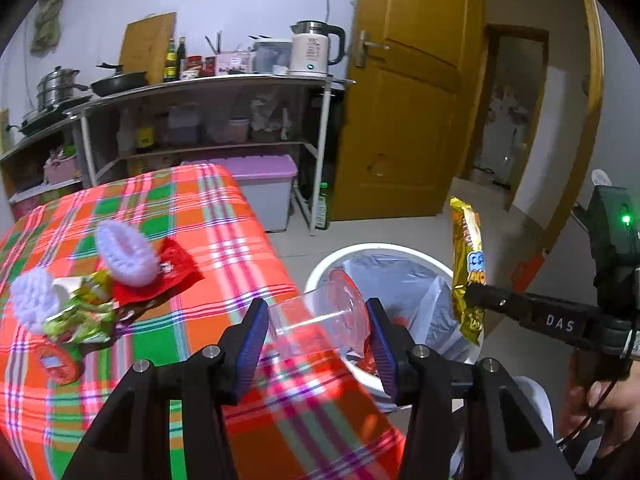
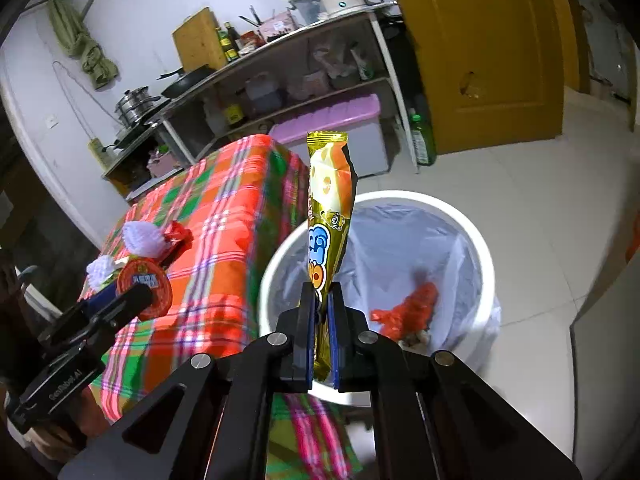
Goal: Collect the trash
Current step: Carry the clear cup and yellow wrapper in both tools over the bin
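Between the blue pads of our left gripper [image 1: 318, 336] we hold a clear plastic cup [image 1: 320, 316], lying on its side with the mouth pointing away from us. The pads press on its thin walls, so a harder squeeze could crumple it and make it pop out. It hangs over the near right edge of the table [image 1: 192, 208], with its far end above the rim of the white trash bin [image 1: 376, 249]. If we let go now, it could hit the rim and roll away on the floor.

Our right gripper [image 2: 320, 320] is closed tightly on the lower end of a gold snack wrapper [image 2: 328, 216]. The wrapper stands up tall above the fingers and leans over the bin's near rim beside the table edge. The foil is light and may stick to a pad when we open, or drift outside the liner [image 2: 400, 248].

Some red trash [image 2: 412, 308] already lies in the bin. More wrappers [image 1: 80, 308] and a small round orange lid [image 1: 56, 364] wait near the left edge, mixed with two white knitted pieces [image 1: 128, 252] that we could grab by mistake.
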`<state>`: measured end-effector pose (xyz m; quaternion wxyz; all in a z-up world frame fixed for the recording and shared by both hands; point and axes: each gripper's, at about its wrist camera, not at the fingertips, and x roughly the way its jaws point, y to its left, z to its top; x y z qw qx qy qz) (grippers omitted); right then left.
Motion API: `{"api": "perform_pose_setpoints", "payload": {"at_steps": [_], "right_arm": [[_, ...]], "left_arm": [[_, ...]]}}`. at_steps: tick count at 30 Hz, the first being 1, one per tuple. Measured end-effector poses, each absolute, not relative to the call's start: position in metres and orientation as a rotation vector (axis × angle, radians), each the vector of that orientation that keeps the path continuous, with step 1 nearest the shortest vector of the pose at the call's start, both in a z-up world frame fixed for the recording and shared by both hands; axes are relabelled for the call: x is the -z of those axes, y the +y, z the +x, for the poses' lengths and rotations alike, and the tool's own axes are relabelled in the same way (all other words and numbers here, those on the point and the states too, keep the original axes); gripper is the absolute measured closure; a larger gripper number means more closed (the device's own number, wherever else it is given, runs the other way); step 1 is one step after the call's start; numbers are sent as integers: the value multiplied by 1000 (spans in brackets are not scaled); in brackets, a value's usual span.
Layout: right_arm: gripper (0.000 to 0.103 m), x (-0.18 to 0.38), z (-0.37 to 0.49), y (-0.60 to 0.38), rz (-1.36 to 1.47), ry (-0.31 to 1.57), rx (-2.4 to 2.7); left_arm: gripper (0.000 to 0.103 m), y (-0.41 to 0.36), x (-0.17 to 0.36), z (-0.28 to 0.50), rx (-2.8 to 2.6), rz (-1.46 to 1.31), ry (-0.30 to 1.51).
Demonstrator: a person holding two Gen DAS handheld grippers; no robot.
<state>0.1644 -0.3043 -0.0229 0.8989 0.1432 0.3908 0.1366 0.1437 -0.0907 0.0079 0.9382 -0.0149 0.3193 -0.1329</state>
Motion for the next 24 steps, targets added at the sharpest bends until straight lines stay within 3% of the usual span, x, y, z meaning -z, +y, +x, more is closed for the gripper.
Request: {"api": "perform_pose_setpoints", "payload": {"at_steps": [24], "right_arm": [[97, 82, 198, -346, 349, 963, -172]], "left_arm": [[53, -155, 42, 213, 393, -8, 805]]}}
